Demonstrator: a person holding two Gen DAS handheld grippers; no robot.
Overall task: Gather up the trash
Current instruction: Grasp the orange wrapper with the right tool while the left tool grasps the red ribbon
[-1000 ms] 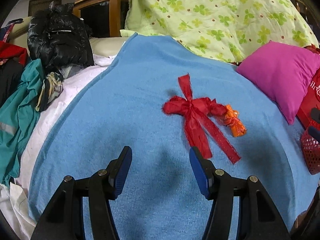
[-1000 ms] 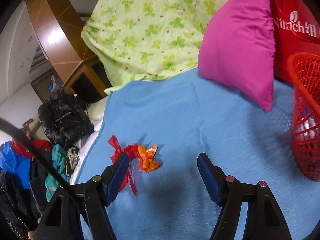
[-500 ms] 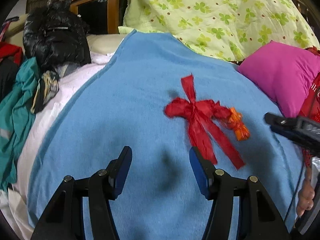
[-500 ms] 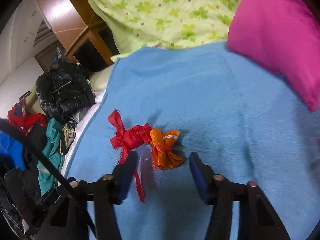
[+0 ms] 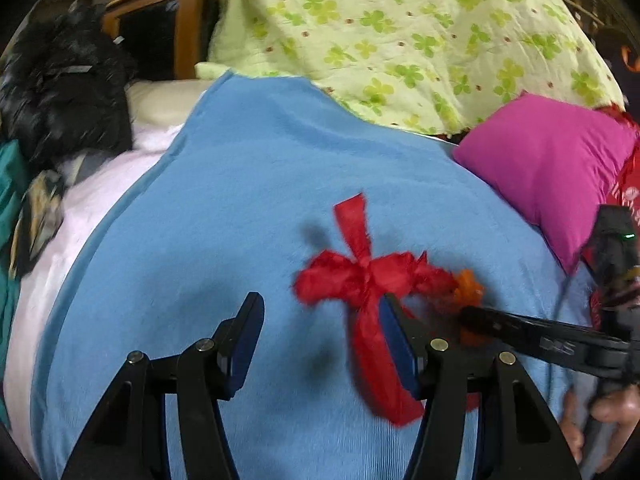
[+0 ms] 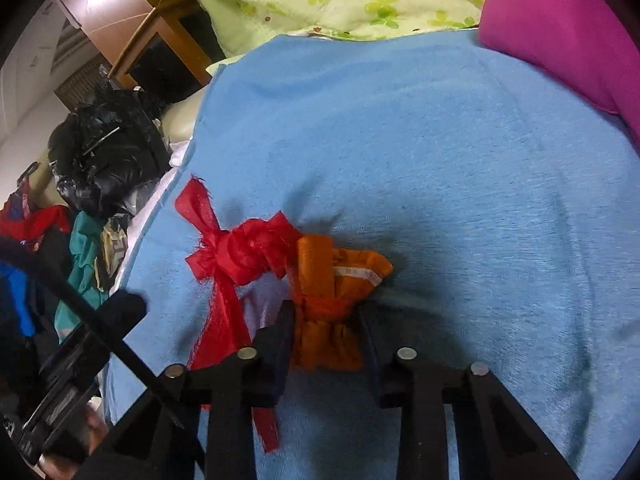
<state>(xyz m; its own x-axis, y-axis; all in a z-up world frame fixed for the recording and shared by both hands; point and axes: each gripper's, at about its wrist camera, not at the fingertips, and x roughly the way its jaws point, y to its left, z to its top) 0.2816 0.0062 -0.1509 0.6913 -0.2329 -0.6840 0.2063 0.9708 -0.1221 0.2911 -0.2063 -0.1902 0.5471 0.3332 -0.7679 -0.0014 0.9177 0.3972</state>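
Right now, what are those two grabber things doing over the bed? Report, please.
Right hand-held gripper shut on orange wrapper. Left hand-held gripper open, empty, red ribbon beside its right finger. Ribbon touches wrapper, may drag along on blue blanket.

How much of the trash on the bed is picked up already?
None looks collected yet. The right gripper is shut on the orange wrapper, which still lies on the blue blanket. The red ribbon bow lies untouched beside it; the open left gripper holds nothing. Left: lift the wrapper away, then take the bow. No bin is in view.
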